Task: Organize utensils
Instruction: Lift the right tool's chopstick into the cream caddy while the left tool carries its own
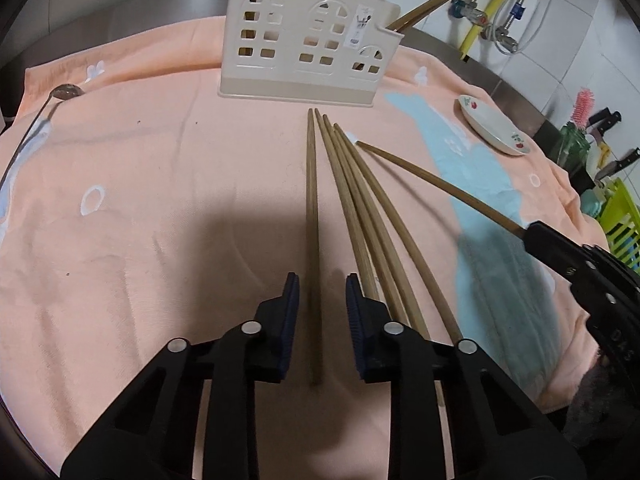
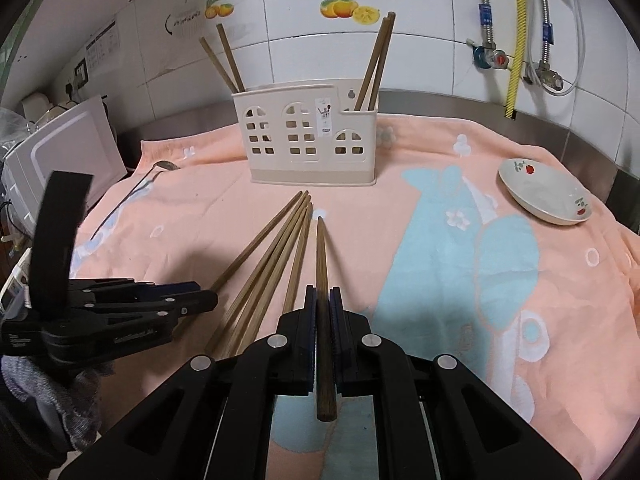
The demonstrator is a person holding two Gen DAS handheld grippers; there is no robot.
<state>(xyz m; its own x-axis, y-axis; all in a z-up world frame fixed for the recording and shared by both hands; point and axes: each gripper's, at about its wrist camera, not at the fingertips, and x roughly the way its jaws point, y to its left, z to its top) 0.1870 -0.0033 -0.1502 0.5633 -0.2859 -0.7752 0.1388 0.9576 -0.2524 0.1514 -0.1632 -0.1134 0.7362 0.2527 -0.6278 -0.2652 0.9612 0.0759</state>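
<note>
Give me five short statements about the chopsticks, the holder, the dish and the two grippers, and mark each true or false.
1. The right hand-held gripper is shut on a chopstick. True.
2. The left hand-held gripper already clamps a chopstick. False: one chopstick lies between its pads, with gaps on both sides.
3. The cream utensil holder is empty. False: chopsticks stand in both ends.
4. The floral dish has nothing in it. True.
5. All loose chopsticks are put away. False: several lie on the peach towel.
</note>
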